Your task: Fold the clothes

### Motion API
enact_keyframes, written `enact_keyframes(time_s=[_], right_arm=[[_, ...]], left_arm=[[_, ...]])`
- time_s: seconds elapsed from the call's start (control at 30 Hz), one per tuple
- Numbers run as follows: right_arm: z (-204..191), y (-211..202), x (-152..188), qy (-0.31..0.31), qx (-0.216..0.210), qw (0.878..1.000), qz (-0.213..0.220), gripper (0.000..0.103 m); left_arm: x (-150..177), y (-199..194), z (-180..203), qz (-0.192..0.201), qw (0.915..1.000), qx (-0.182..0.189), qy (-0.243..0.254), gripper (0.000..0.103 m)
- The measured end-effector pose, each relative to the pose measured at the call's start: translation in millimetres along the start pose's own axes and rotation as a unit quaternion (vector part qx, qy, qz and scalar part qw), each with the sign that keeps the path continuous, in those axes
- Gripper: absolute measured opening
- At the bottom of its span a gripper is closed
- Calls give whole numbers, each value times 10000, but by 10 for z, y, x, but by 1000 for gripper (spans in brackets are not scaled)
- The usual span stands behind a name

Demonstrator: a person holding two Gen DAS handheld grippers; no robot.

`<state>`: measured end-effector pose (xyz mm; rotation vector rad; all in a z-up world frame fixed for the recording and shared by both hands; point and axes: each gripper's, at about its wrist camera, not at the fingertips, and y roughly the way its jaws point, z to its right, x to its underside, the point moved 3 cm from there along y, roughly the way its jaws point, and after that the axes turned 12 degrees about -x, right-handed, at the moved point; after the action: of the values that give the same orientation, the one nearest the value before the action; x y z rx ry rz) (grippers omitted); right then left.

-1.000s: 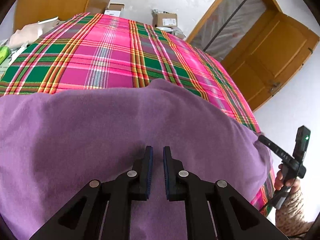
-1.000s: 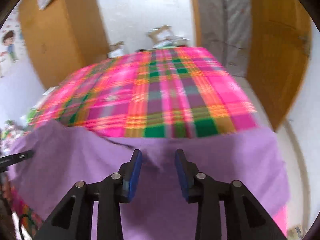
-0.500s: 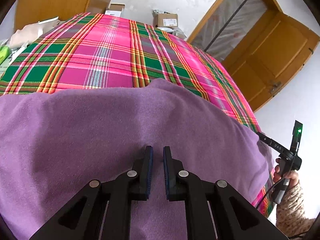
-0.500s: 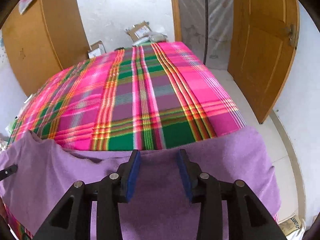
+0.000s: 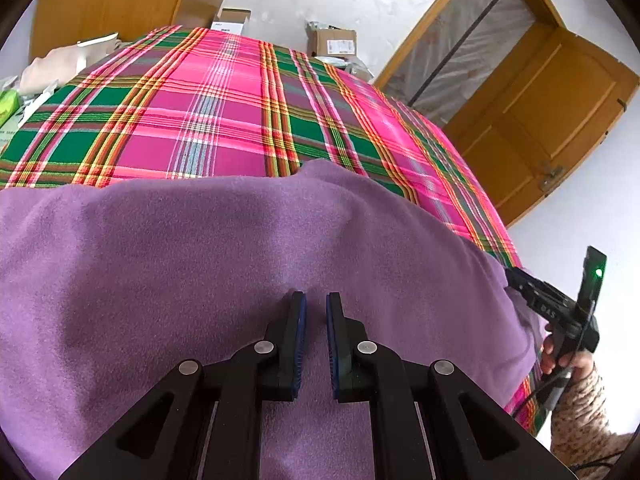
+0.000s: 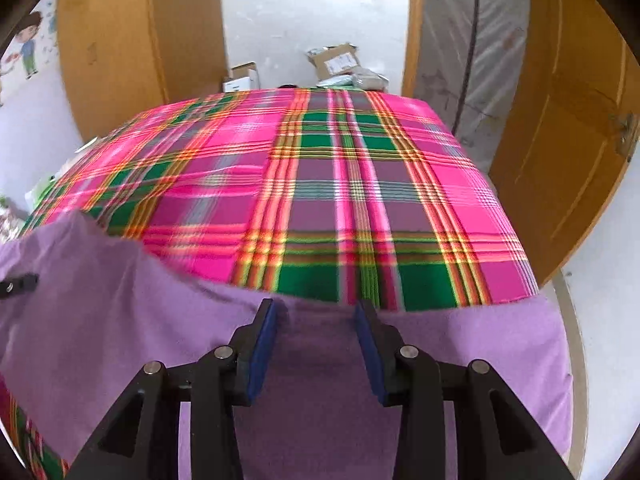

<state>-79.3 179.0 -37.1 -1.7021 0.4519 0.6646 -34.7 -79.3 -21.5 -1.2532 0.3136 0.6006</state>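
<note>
Lying across the plaid bedspread (image 6: pixel 352 184), the purple garment (image 5: pixel 200 264) sits under both grippers: left gripper (image 5: pixel 316 320) narrowed to a slit, right gripper (image 6: pixel 316 320) spread wide

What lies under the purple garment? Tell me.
The purple garment lies on a pink and green plaid cloth, which shows beyond its far edge and at the near corners. Whatever the plaid cloth covers, and anything under the garment's middle, is hidden.

The right tongs (image 6: pixel 316 312) gape wide over a purple garment (image 6: pixel 120 320) lying on a plaid cloth (image 6: pixel 340 184).
</note>
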Motion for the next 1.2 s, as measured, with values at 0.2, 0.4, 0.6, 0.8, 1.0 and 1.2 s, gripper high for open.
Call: enact_keyframes(time_s=[0.2,0.4,0.6,0.8,1.0,1.2], right_arm=[[75,49,-69,126,202,9997,15,39],[67,-202,-13,250,-460,9984,228,39],[78,-130,104,254,-291,9992,-86,40],[19,-89,87,135,-159,9998,-59,20],[39,-136,19,250,-79,9995,191,4],[49,-55,35,335,97,9993,140,4]], left_arm=[[16,-11,-1,11,10000,14,-14,10],[11,-12,-3,-2,10000,16,-2,10],[8,-6,-15,16,10000,51,-40,10],[7,4,-28,16,10000,78,-37,10],[8,-2,-45,23,9999,102,-49,10],[11,3,-44,25,9999,104,-41,10]])
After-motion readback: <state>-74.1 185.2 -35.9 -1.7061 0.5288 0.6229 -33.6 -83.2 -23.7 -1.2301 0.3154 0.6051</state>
